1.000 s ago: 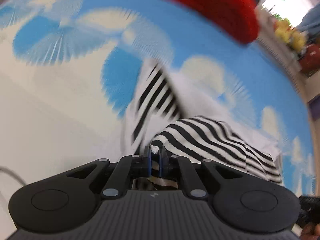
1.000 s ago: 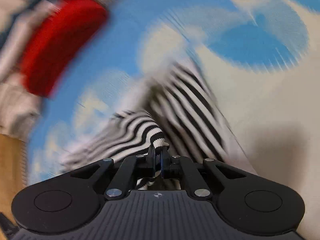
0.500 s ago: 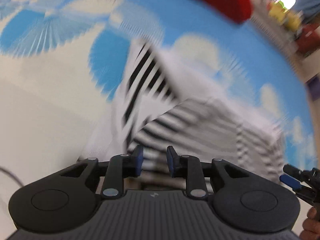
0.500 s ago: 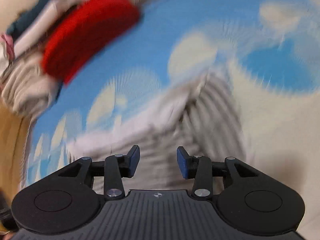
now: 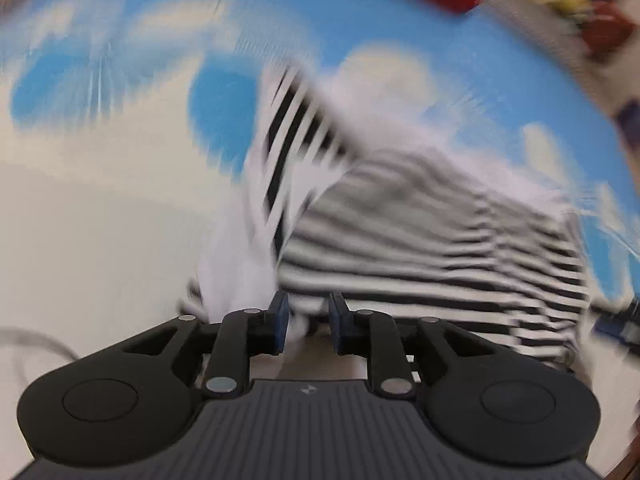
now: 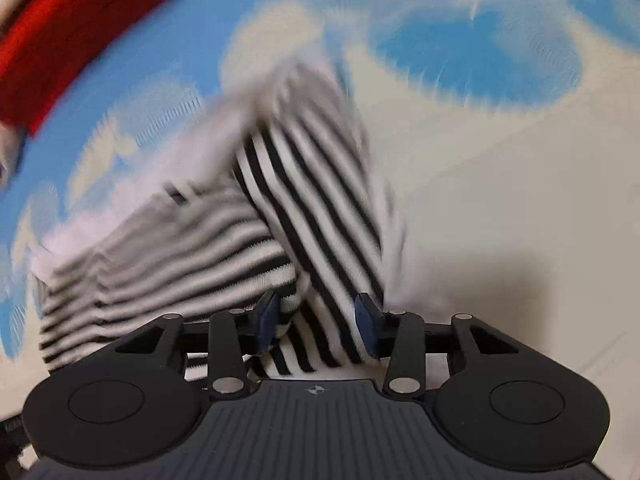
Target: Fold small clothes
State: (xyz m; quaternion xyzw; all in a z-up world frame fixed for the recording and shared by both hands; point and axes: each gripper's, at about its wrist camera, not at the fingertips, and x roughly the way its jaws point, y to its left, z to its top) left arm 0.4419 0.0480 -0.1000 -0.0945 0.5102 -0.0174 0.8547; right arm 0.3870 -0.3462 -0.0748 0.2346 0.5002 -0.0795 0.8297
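Black-and-white striped garment [image 5: 432,240] lies on blue-and-cream mat [image 5: 100,208], one part folded over. Left gripper [image 5: 307,322] and right gripper [image 6: 318,326] both spread apart, gripping nothing. Further folds likely remain.

Parted right gripper [image 6: 318,322] over striped garment [image 6: 224,248]

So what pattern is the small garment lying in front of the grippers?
Black and white stripes. The garment shows best in the right wrist view.
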